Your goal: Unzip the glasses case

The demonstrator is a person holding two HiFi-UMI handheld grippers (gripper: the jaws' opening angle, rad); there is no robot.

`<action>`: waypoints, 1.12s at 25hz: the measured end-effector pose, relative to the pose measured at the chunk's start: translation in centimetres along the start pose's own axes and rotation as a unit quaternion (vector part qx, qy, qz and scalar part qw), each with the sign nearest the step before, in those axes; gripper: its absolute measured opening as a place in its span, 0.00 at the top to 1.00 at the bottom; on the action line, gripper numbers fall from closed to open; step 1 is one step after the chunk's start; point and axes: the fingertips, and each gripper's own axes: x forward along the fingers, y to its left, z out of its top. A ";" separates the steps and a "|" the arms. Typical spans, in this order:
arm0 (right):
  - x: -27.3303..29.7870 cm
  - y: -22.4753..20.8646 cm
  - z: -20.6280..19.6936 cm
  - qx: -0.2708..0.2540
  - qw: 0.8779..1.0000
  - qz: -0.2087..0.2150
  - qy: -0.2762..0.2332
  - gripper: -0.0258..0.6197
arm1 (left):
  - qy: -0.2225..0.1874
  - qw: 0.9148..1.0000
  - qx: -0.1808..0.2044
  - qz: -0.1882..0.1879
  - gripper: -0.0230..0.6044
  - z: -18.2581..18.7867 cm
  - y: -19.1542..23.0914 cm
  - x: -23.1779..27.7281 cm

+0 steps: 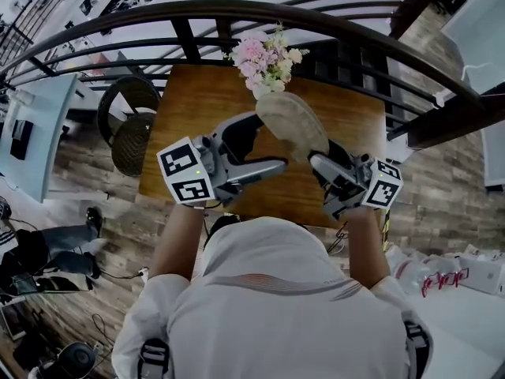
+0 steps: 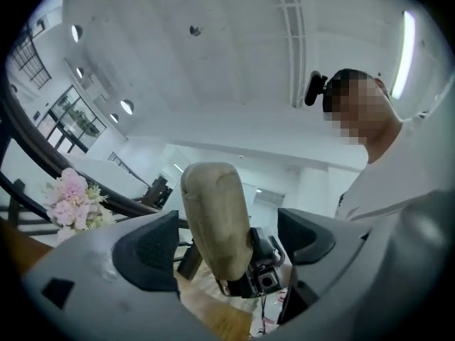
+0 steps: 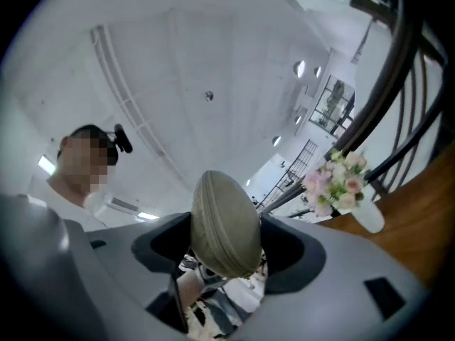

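Note:
A beige, oval zipped glasses case is held up in the air above the table, in front of the person's chest. My right gripper is shut on its lower end. In the right gripper view both pads press the case from either side, with the zip seam facing the camera. My left gripper stands open around the case's other side. In the left gripper view the case rises between the two dark pads with a gap on each side, and the right gripper shows just behind it.
A wooden table lies below, with a white vase of pink flowers at its far edge. A dark curved railing runs behind it. A round wicker chair stands to the left of the table.

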 end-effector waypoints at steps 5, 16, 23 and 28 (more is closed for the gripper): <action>1.8 2.0 -1.5 0.084 0.993 0.087 0.012 0.41 | -0.013 0.999 -0.027 -0.039 0.33 0.7 -0.6 1.1; 3.0 2.4 -3.9 0.153 0.977 0.131 0.064 0.41 | 0.007 0.996 -0.036 -0.084 0.33 -0.1 -2.3 2.7; 2.6 2.6 -4.6 0.169 0.969 0.152 0.098 0.41 | 0.012 0.996 -0.025 -0.081 0.33 -0.6 -2.2 3.2; 2.7 2.3 -4.9 0.169 0.968 0.150 0.111 0.41 | 0.005 0.996 -0.055 -0.067 0.39 -0.8 -1.3 3.3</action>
